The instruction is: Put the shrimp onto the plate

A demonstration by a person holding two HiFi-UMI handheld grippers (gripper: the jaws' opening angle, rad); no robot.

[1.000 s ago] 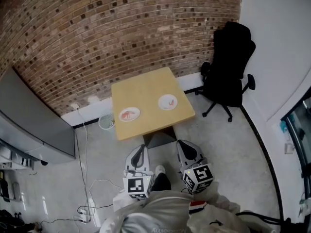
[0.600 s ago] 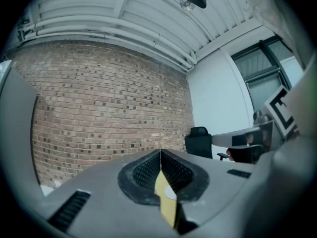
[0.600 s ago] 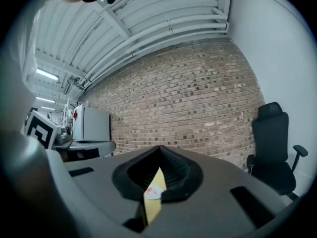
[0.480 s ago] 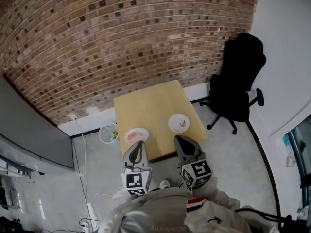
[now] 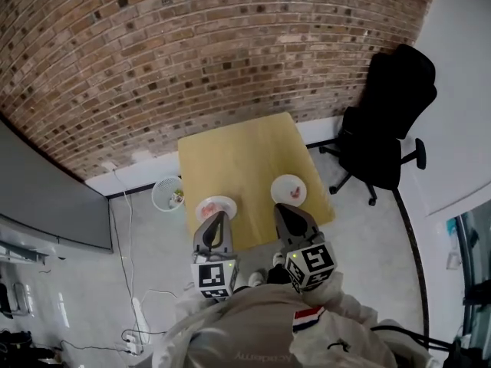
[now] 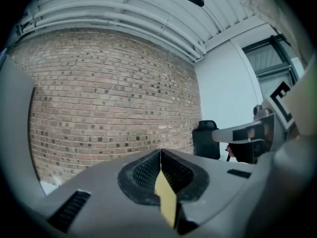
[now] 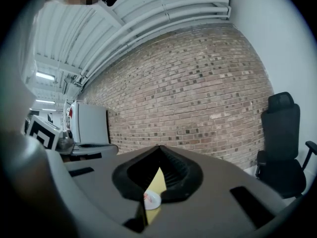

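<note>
A yellow table [image 5: 238,156] carries two white plates. The left plate [image 5: 213,203] holds pink-red shrimp pieces, and the right plate [image 5: 289,189] shows a small red piece. My left gripper [image 5: 218,216] hangs at the table's near edge, its tip just short of the left plate. Its jaws are shut with nothing between them [image 6: 161,151]. My right gripper [image 5: 281,208] hangs near the front of the right plate, shut and empty [image 7: 159,148]. Through the slit under its jaws I see a white plate [image 7: 151,200] with a red mark on it.
A black office chair [image 5: 393,117] stands right of the table. A brick wall [image 5: 192,44] runs behind it. A small white bin [image 5: 168,195] sits at the table's left side. A grey panel [image 5: 46,198] and floor cables [image 5: 130,297] lie further left.
The table and plates have come nearer in the head view. Both grippers, earlier over the floor in front of the table, now reach its near edge by the plates.
</note>
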